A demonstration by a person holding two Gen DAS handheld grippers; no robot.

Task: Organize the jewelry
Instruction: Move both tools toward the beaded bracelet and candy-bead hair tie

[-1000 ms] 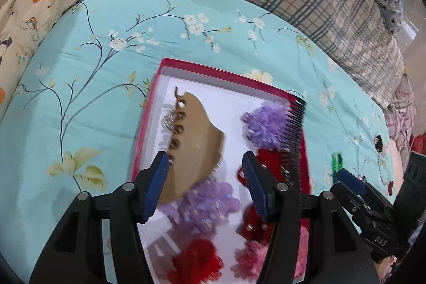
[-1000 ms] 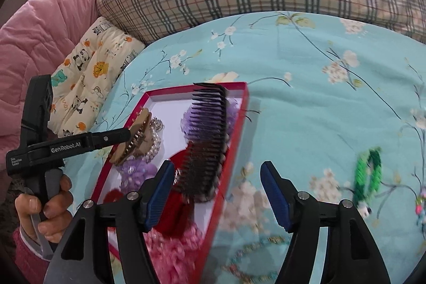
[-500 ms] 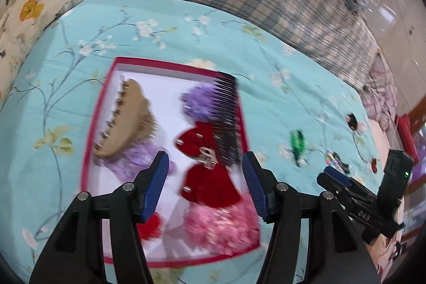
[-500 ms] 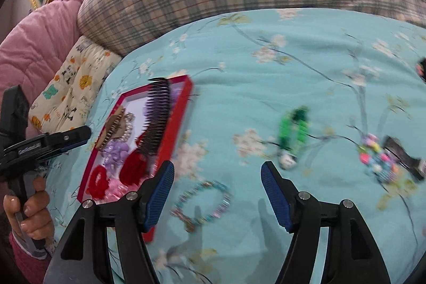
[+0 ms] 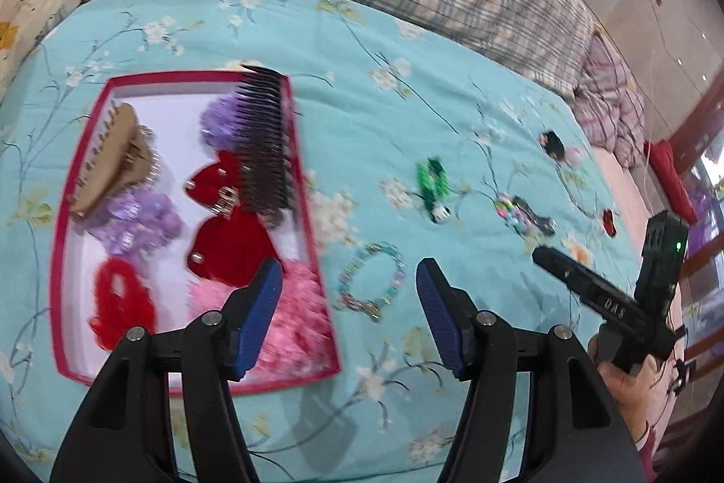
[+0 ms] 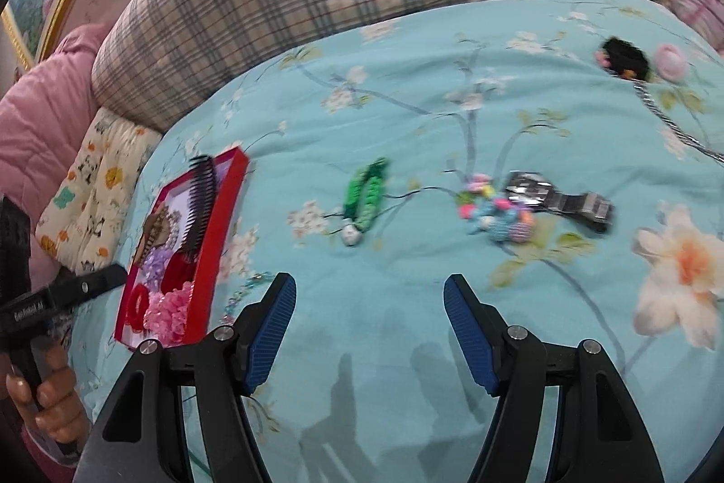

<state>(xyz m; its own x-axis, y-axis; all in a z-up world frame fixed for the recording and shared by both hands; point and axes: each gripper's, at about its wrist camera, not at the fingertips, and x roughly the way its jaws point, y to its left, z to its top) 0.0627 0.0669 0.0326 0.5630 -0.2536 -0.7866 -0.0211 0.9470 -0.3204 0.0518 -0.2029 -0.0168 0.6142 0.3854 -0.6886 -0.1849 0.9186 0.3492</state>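
While the box (image 5: pixel 81 166) already holds clips and a comb (image 5: pixel 264 148), bracelets (image 5: pixel 373 281) lie loose on the bed (image 5: pixel 384 112); the left hand-held gripper (image 5: pixel 348 311) is opening, empty, and the right (image 6: pixel 369 329) gapes empty.

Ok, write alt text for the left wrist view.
The left tool, jaws opening and empty, hangs over a beaded bracelet on a teal floral bedspread. Beside it sits a red tray of hair accessories; more pieces lie scattered right.

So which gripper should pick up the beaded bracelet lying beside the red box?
Probably the left gripper: the beaded bracelet lies just ahead, between its opening, empty jaws. The right gripper faces the green bracelet, farther from the red box.
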